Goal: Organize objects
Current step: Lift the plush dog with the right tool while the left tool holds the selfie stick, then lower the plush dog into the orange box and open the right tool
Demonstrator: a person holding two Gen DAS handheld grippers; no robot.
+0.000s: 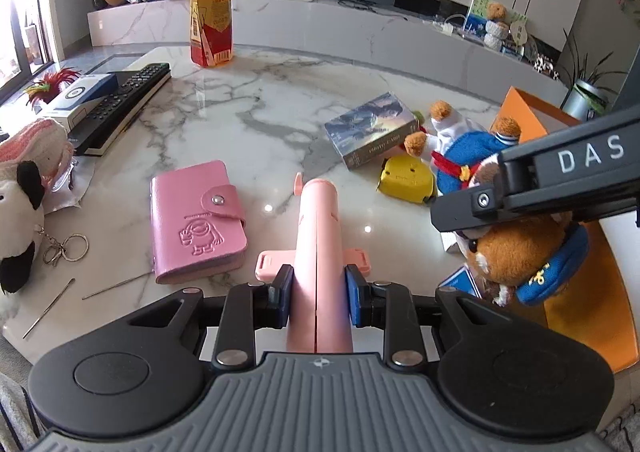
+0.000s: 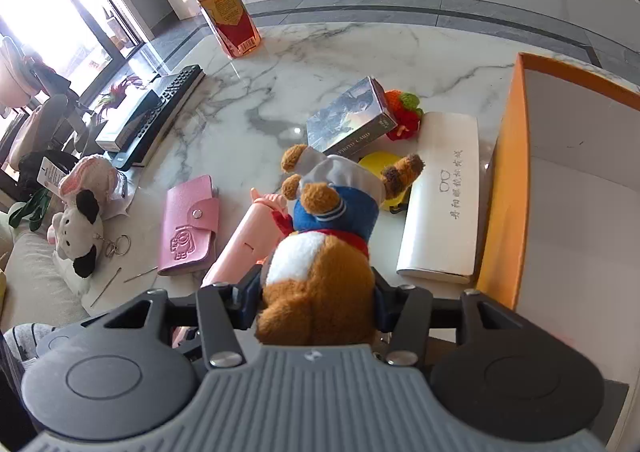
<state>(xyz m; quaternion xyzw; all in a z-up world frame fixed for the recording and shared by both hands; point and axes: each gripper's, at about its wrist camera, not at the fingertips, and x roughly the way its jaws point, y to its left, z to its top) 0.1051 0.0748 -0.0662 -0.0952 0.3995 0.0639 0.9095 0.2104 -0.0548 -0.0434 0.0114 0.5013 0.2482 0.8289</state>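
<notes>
Right wrist, plush bear (image 2: 320,272) clamped in right gripper (image 2: 318,298)

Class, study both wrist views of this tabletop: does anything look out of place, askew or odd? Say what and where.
Two thin metal needles lie loose near the table's front left edge, easy to miss. The photo card box sits tilted, propped on the knitted strawberry toy. Nothing looks spilled or broken.

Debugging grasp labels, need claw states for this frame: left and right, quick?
Left claw: closed on the pink cylinder-shaped object.
Right claw: closed on the brown teddy bear in a blue sailor outfit.
</notes>
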